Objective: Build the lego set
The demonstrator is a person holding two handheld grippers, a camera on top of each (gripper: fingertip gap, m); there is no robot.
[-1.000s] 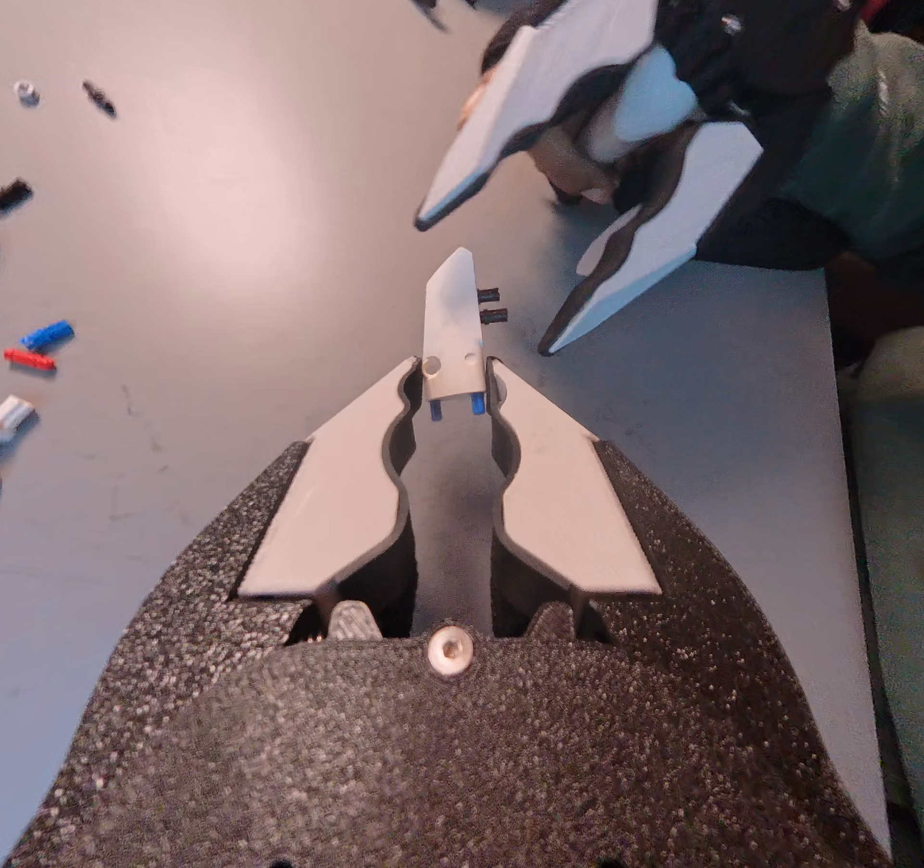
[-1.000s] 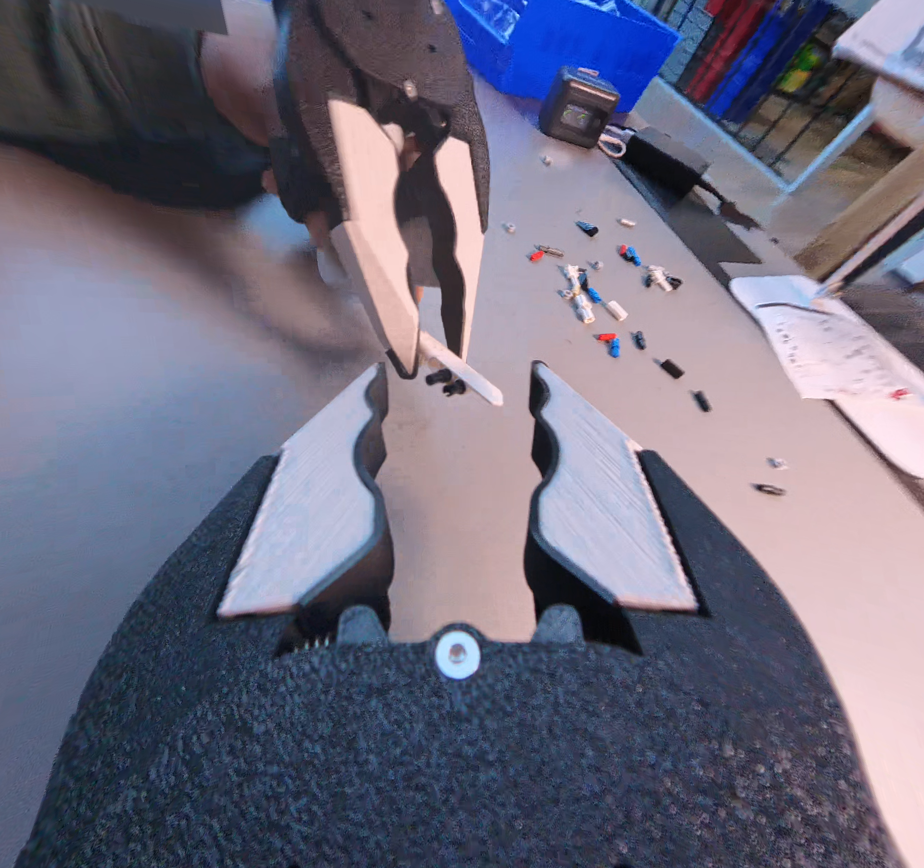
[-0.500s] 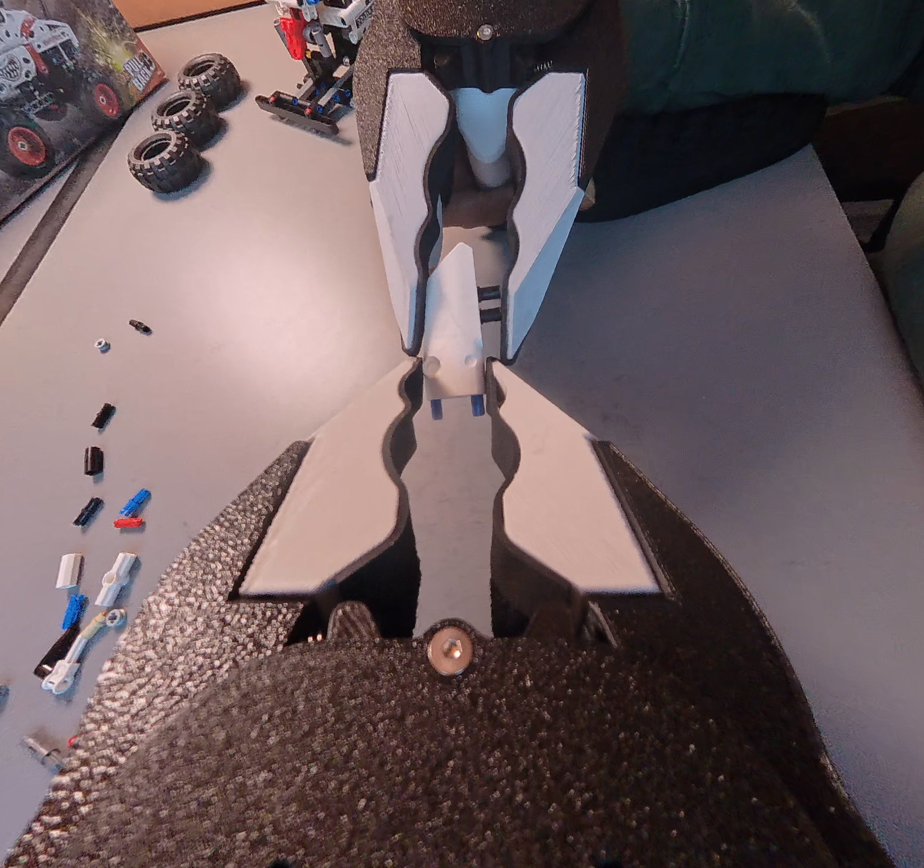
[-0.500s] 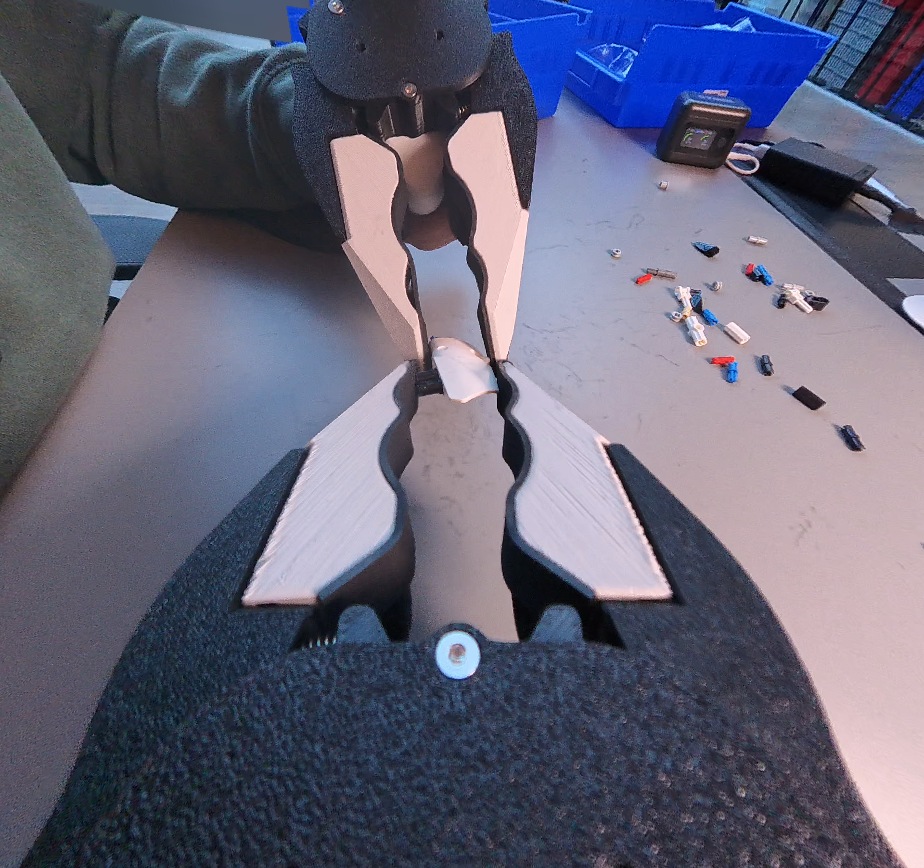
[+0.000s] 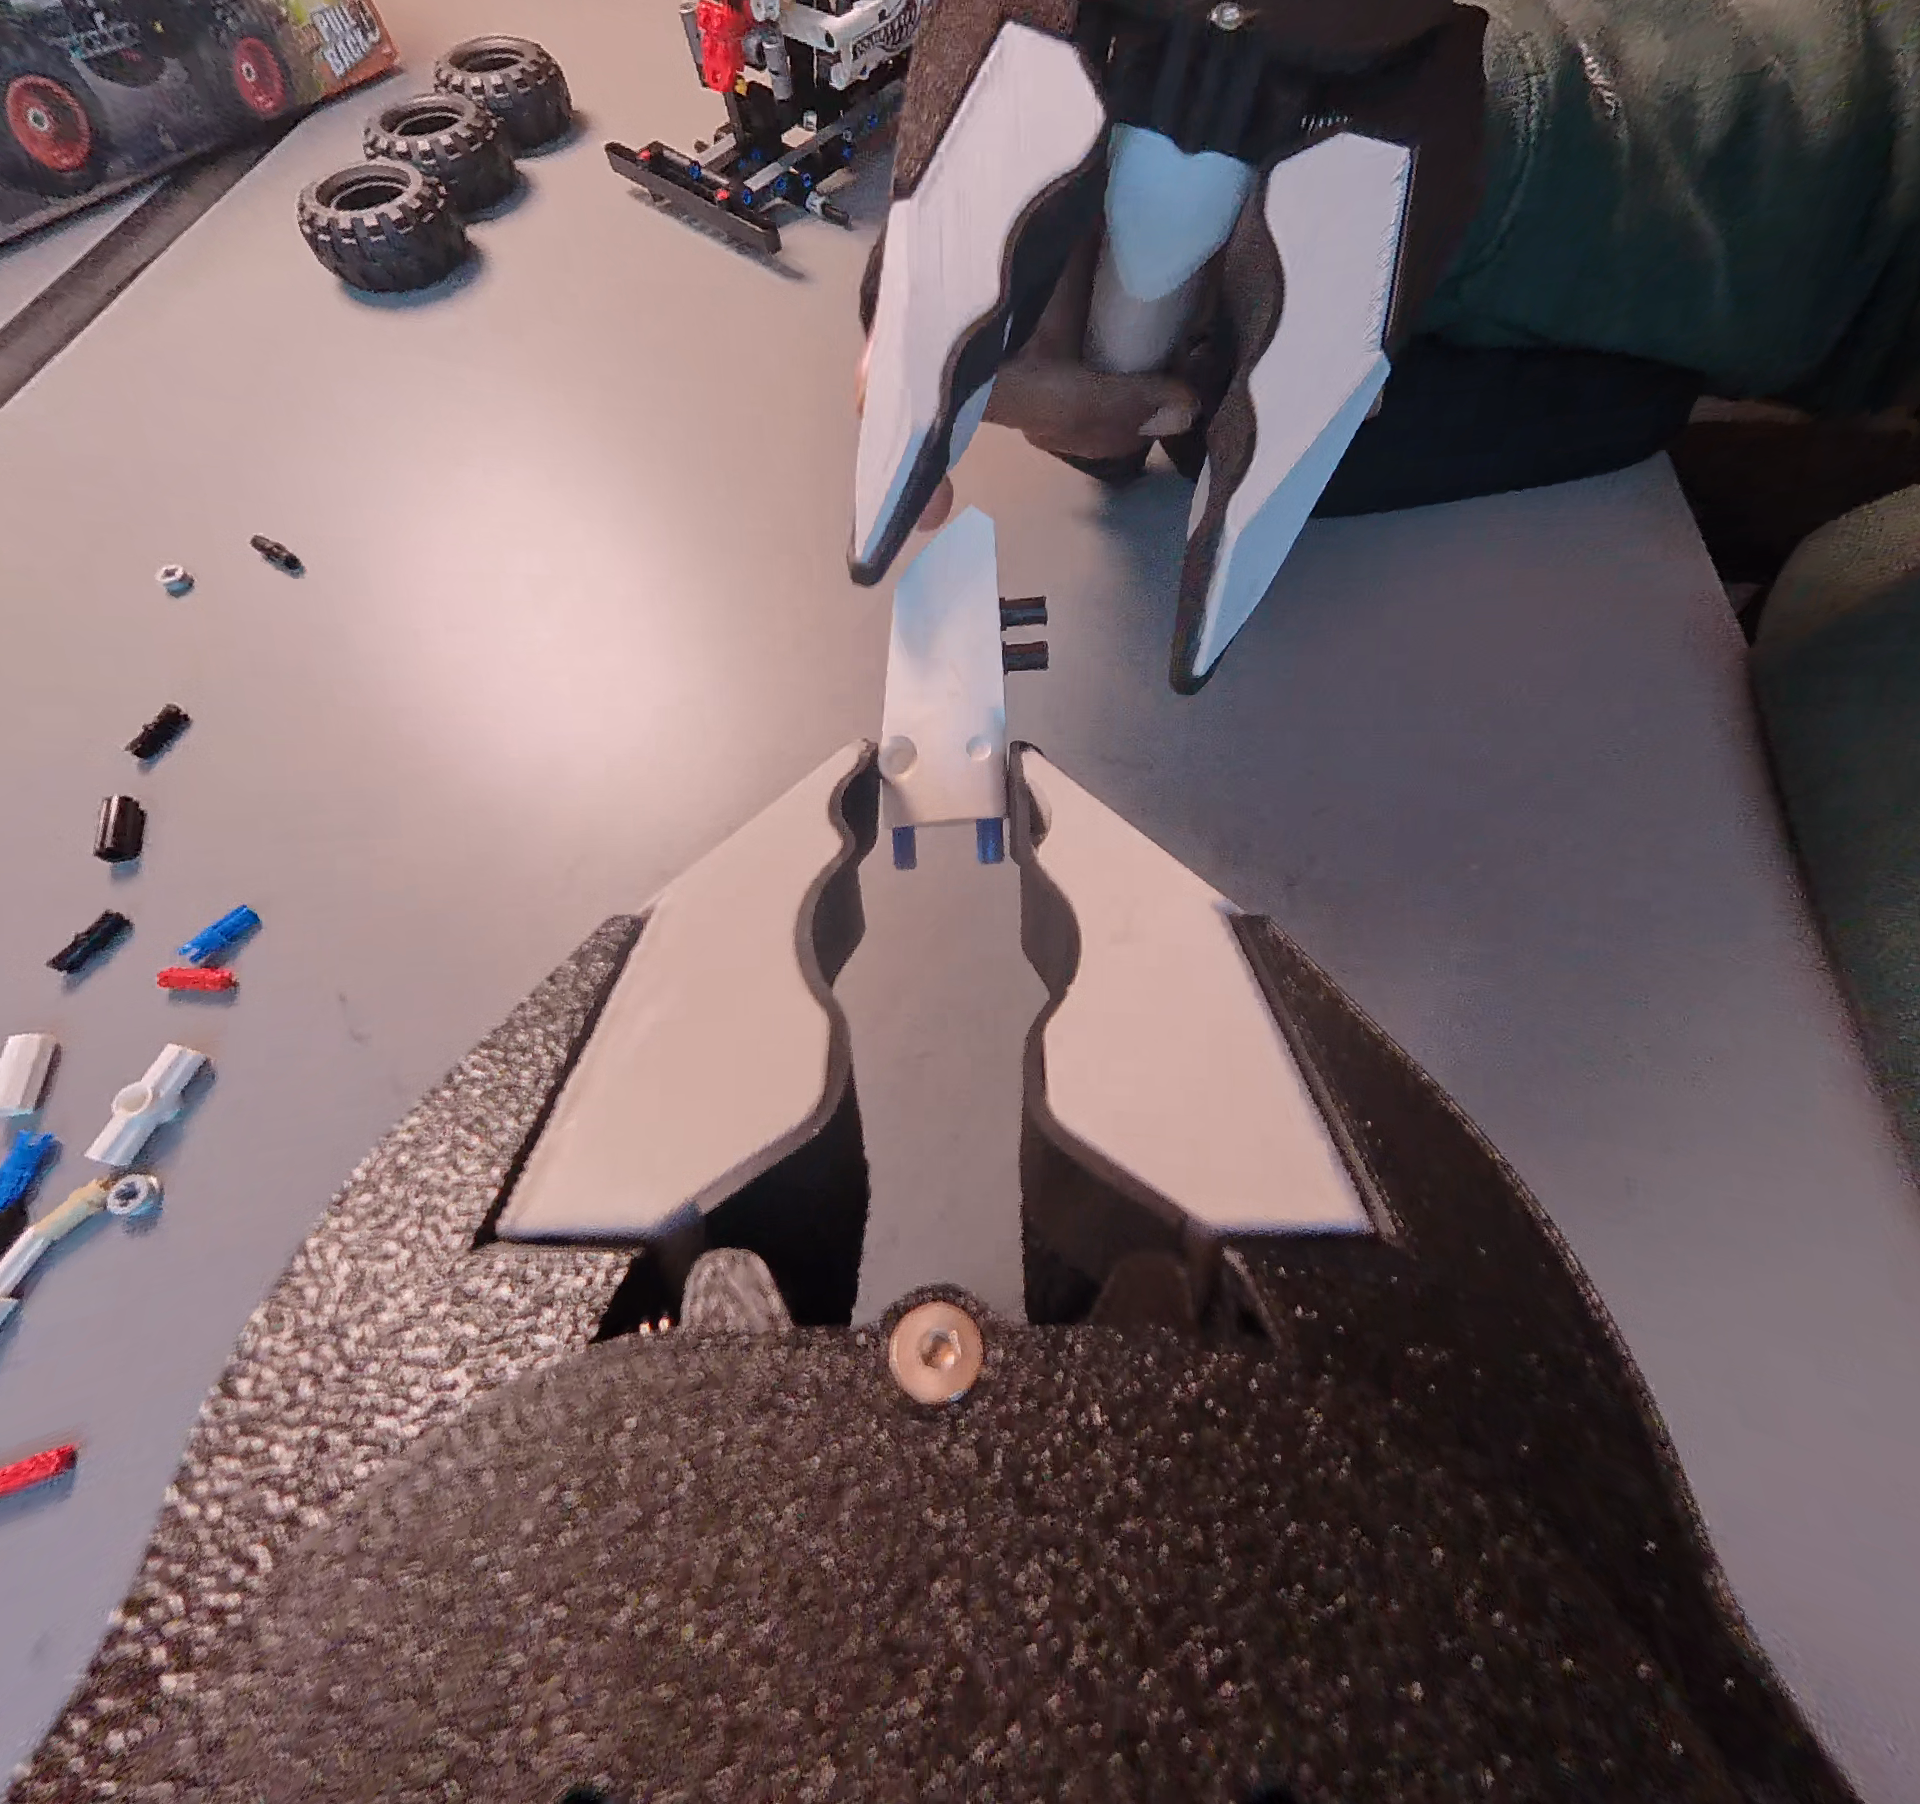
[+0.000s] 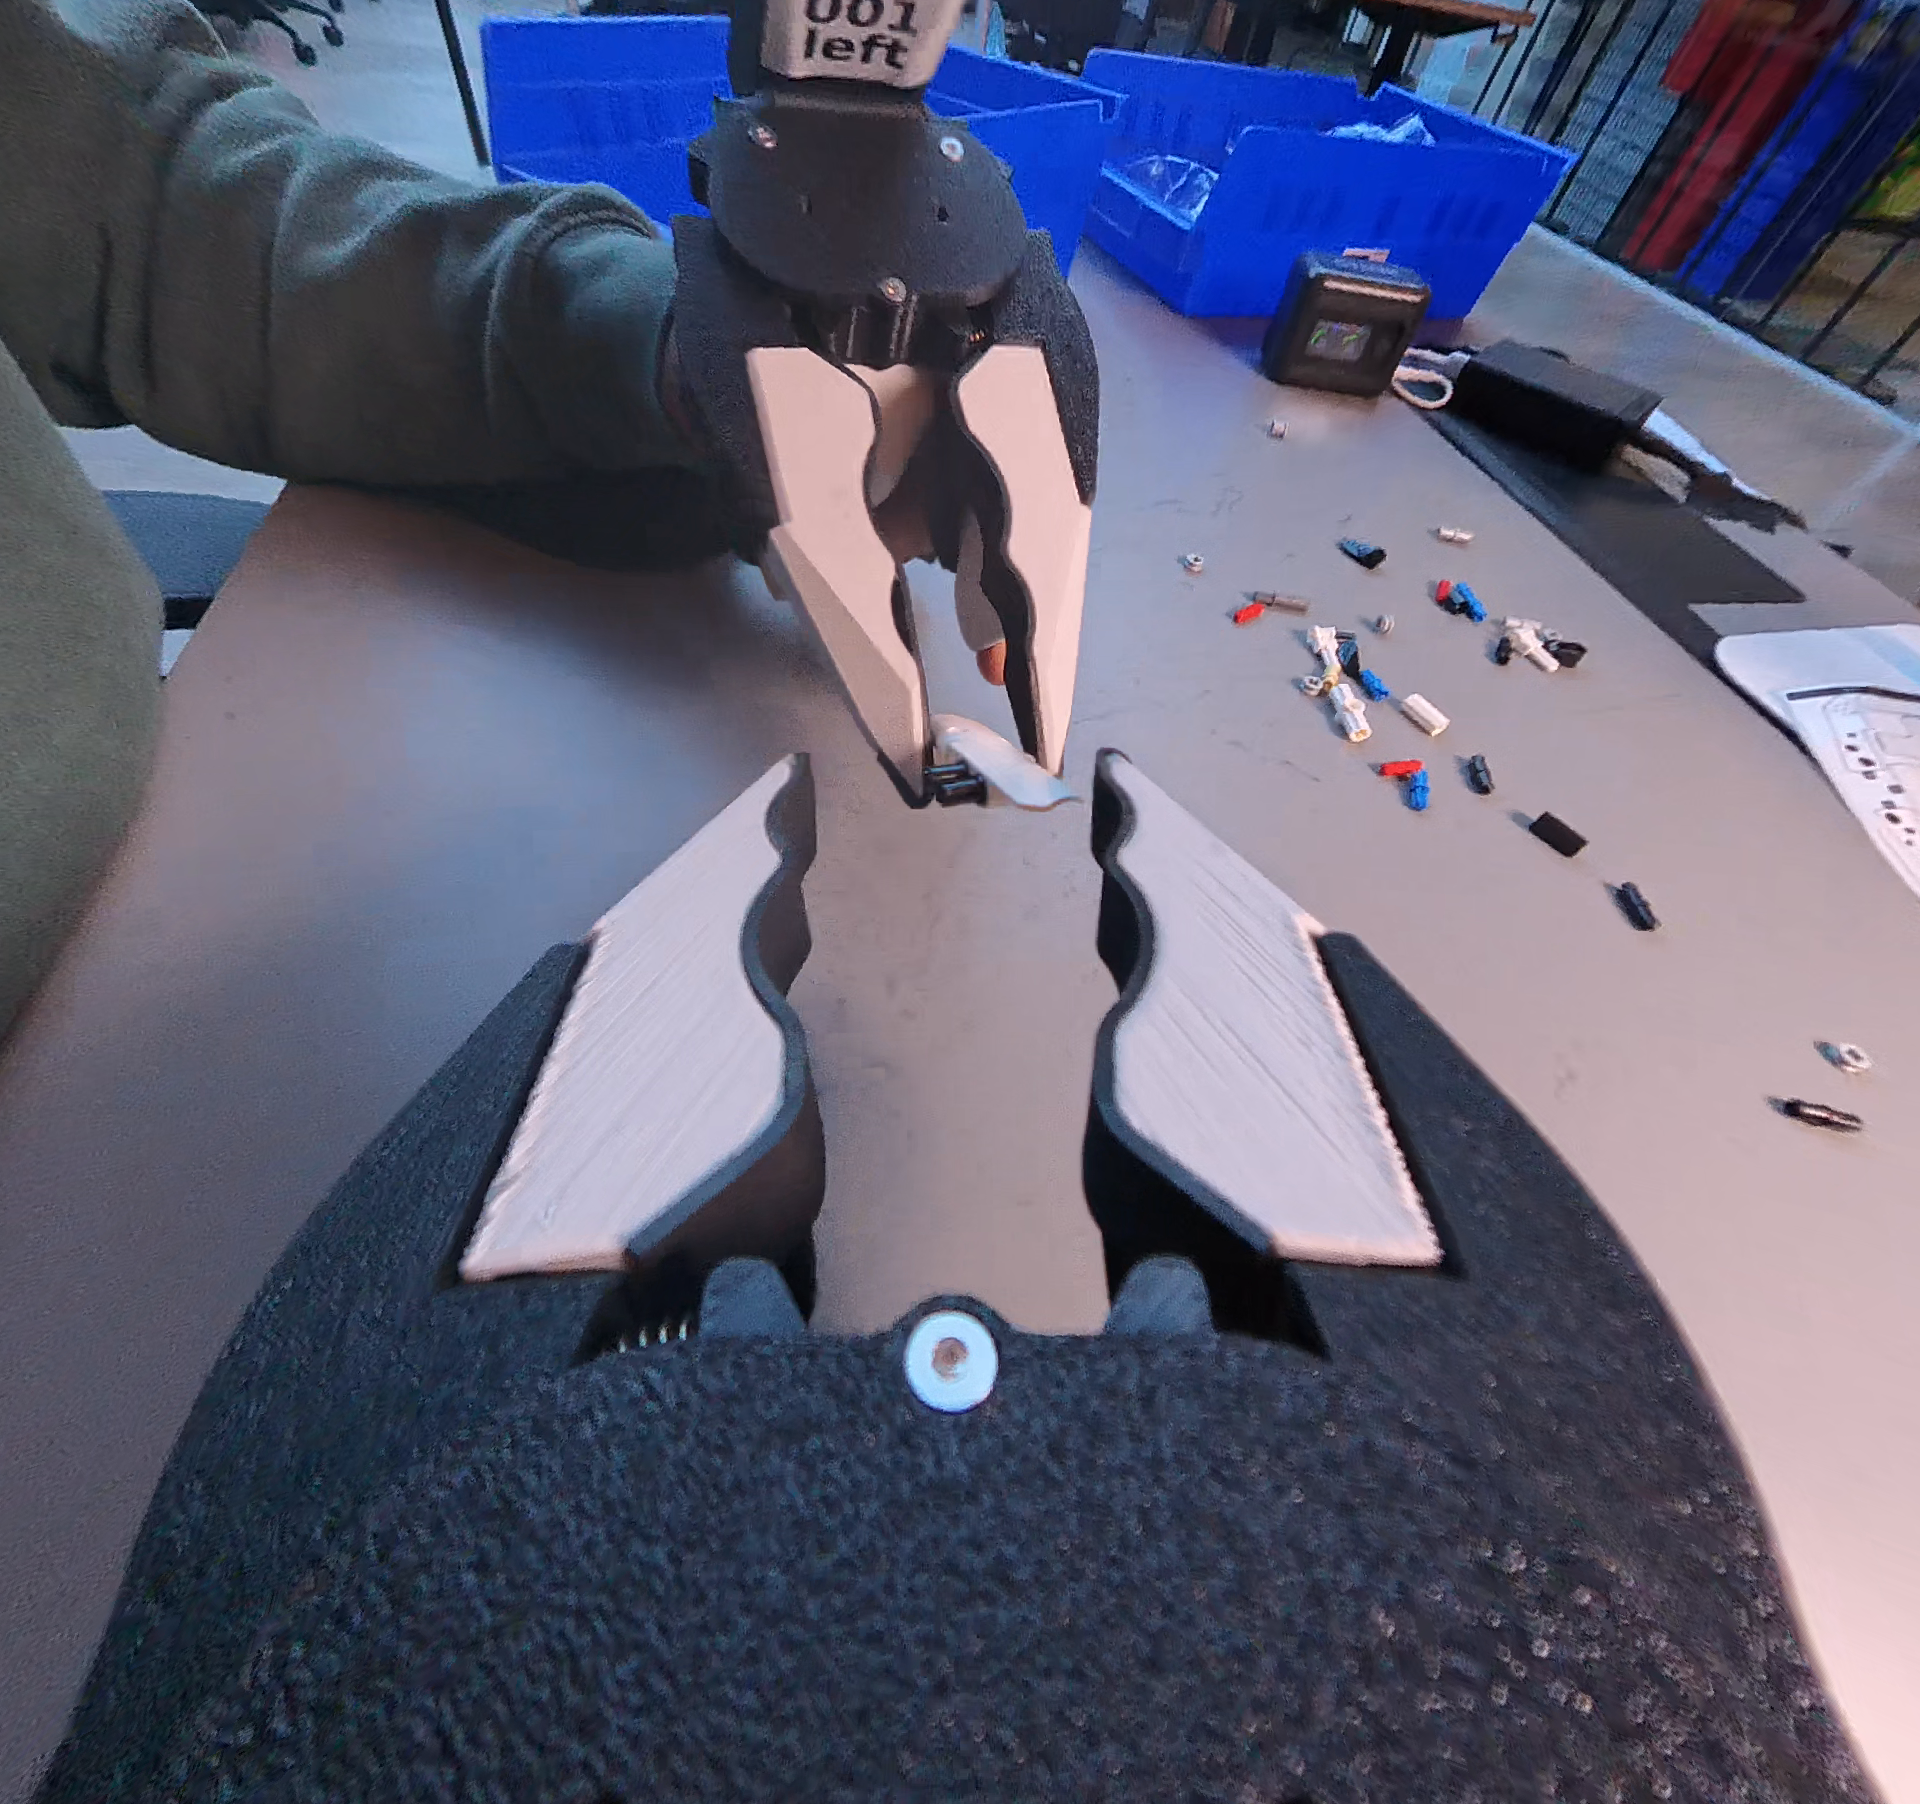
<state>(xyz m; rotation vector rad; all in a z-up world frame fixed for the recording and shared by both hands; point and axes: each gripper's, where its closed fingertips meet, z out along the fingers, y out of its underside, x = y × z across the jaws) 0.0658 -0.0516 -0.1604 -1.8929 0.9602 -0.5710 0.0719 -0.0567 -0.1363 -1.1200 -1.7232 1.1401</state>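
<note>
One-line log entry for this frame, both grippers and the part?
left gripper: shut on white panel | right gripper: open, facing panel, not touching | black pins: on panel side | truck: on table, wheels off

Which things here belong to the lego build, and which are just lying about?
Part of the build:
- white pointed lego panel with black and blue pins, in the left gripper
- open right gripper
- partly built white truck
- three black rubber tyres

Lying about:
- blue plastic bins
- small black device

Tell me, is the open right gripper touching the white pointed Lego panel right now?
Apart. The right wrist view shows table between the right gripper fingers and the white pointed Lego panel.
</note>
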